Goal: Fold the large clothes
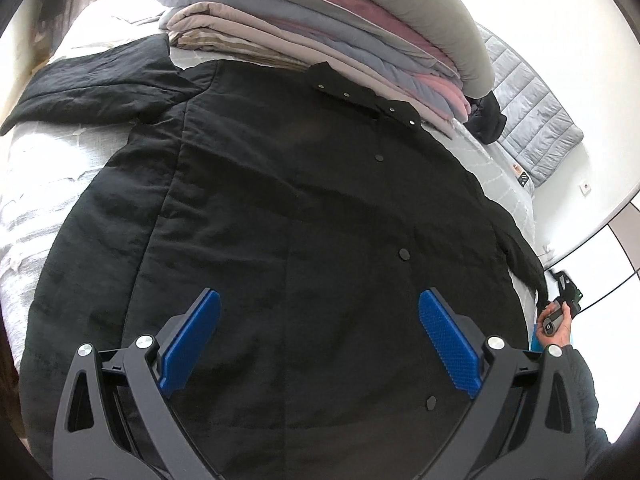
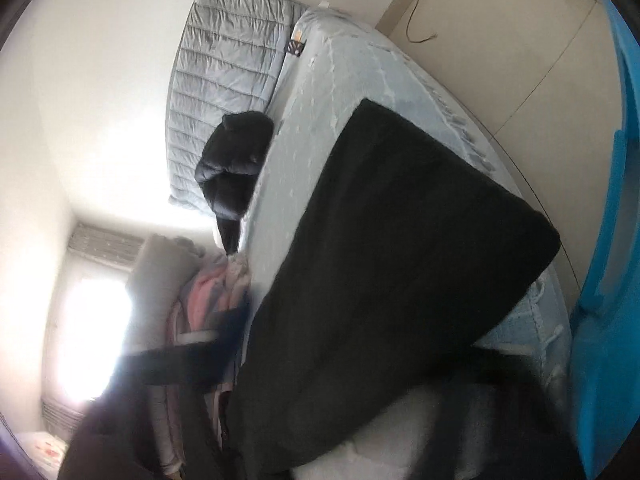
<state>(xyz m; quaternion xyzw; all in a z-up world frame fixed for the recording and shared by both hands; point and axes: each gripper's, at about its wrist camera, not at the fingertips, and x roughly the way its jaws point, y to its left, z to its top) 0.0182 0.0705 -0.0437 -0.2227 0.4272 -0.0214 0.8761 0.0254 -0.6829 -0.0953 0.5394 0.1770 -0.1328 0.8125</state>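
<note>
No legible text: black coat (image 1: 304,216), bed (image 1: 36,200).

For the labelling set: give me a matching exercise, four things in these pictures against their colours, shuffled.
Things:
1. coat
2. quilted pad
3. left gripper pads
4. top roll of the bedding stack

Colours:
A. blue
B. beige
C. black
D. light grey

Pairs: 1-C, 2-D, 3-A, 4-B
</note>
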